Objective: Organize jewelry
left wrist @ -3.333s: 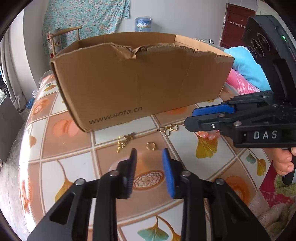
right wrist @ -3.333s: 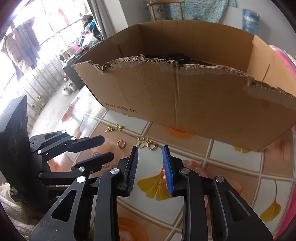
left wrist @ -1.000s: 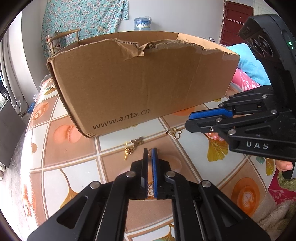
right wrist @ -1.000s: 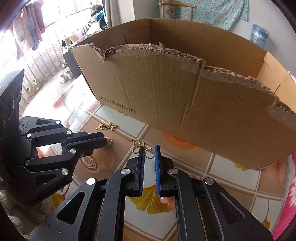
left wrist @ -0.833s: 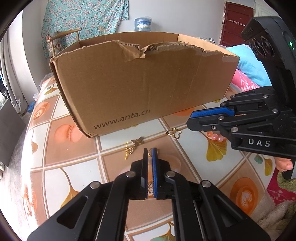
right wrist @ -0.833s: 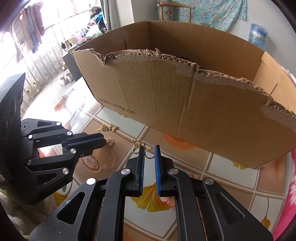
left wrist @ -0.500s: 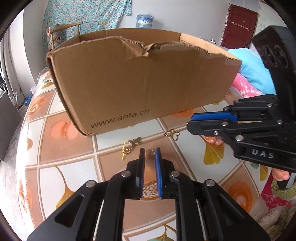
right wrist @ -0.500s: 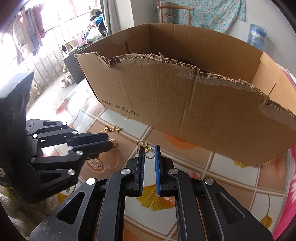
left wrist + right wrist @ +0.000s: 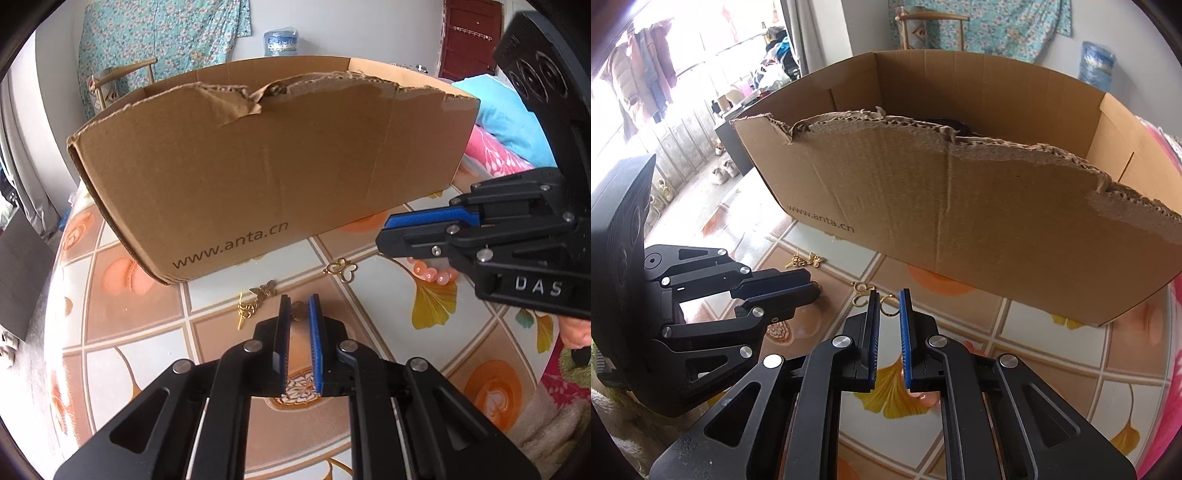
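Observation:
My left gripper points down at the table, and its jaws are closing on a small gold ring that fills the narrow gap at their tips. Held above the table to its right, my right gripper is shut on a second gold ring. From the right wrist view the left gripper shows side on, its ring hidden. A gold butterfly chain piece and a gold butterfly clasp lie on the cloth before the cardboard box.
A pink bead bracelet lies under the right gripper. The open box with a torn front rim fills the back of the tile-patterned table. Pink and blue bedding lies at the right.
Both grippers were wide open over the jewelry three seconds ago. The left jaws, pressed together a second ago, have parted slightly and now have the ring between them. The right gripper keeps its ring.

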Demonstrator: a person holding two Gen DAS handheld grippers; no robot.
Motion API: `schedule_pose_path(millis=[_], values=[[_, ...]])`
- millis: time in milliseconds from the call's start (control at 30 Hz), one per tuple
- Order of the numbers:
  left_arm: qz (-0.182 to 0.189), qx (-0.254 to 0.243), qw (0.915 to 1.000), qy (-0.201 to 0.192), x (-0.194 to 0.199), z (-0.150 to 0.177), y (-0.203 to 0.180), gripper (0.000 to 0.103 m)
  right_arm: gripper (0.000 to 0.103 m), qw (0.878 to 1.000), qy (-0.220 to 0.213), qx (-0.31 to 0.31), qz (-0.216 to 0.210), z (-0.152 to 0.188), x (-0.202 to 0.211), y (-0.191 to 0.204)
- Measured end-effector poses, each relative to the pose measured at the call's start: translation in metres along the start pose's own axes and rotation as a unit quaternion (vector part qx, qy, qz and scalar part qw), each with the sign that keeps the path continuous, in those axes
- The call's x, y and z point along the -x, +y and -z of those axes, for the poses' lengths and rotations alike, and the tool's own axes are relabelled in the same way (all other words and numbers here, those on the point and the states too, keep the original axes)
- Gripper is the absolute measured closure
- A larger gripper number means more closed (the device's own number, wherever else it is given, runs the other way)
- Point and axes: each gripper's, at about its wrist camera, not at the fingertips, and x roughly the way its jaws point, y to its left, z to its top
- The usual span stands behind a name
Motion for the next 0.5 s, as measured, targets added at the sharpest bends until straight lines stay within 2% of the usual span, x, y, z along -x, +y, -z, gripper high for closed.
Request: schedule_pose_path(millis=[67,333,500], values=[[-0.003,-0.001,1.0,-0.001,0.0,0.0,0.0,0.103,0.094,1.0,-0.002,-0.002,-0.001,0.001,0.001,-0.001],[-0.001,-0.003,1.0,-0.002,0.004,0.002,0.0,0.103,0.094,1.0,-0.012,-0.004,-0.001,0.002,0.009,-0.001],[0.012,0.0,0.9999,-0.003,0.013,0.003,-0.003,0.102,0.094,1.0,-0.014,-0.006,-0.001,0.006,0.012,0.002]])
